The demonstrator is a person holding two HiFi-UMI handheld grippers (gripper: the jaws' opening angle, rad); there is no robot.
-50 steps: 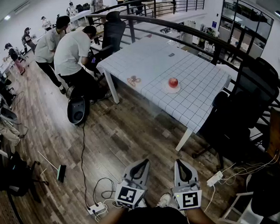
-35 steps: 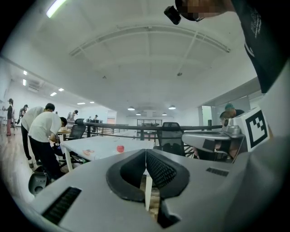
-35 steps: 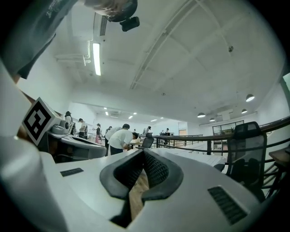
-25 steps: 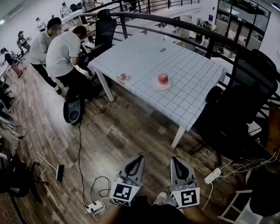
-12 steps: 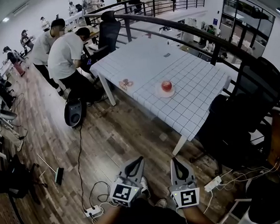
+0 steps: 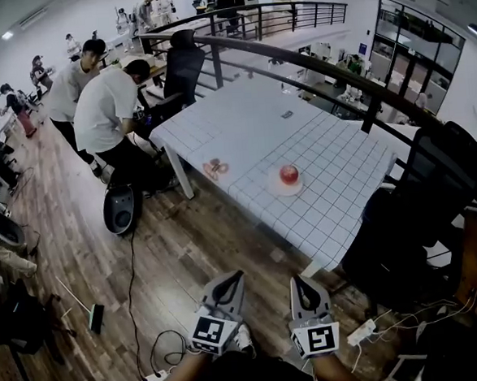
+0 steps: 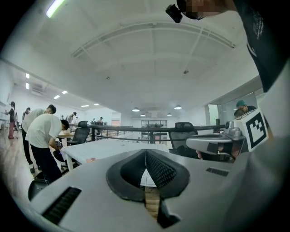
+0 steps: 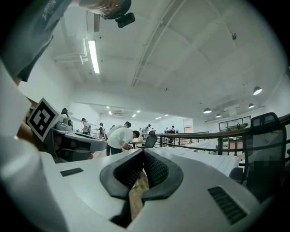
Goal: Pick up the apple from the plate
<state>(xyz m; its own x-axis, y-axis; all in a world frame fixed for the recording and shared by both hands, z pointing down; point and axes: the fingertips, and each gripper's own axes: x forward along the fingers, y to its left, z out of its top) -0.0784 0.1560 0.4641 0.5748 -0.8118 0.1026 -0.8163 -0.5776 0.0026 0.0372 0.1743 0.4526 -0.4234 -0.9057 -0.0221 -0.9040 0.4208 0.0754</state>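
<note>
Red apple [image 6: 289,173] sits on white plate [image 6: 280,191] upon the gridded tabletop [image 6: 250,120]. Left gripper [image 6: 229,282] and right gripper [image 6: 302,284] well short of the tabletop, both pairs of jaws closed together, holding nothing

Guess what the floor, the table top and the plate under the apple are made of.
Floor: wood or wood-look planks, semi-gloss; seams, grain and glare show.
Table top: white with a dark grid, printed cloth or tiles; cannot tell which.
Plate: white, smooth, maybe ceramic or plastic; too small to say.
</note>
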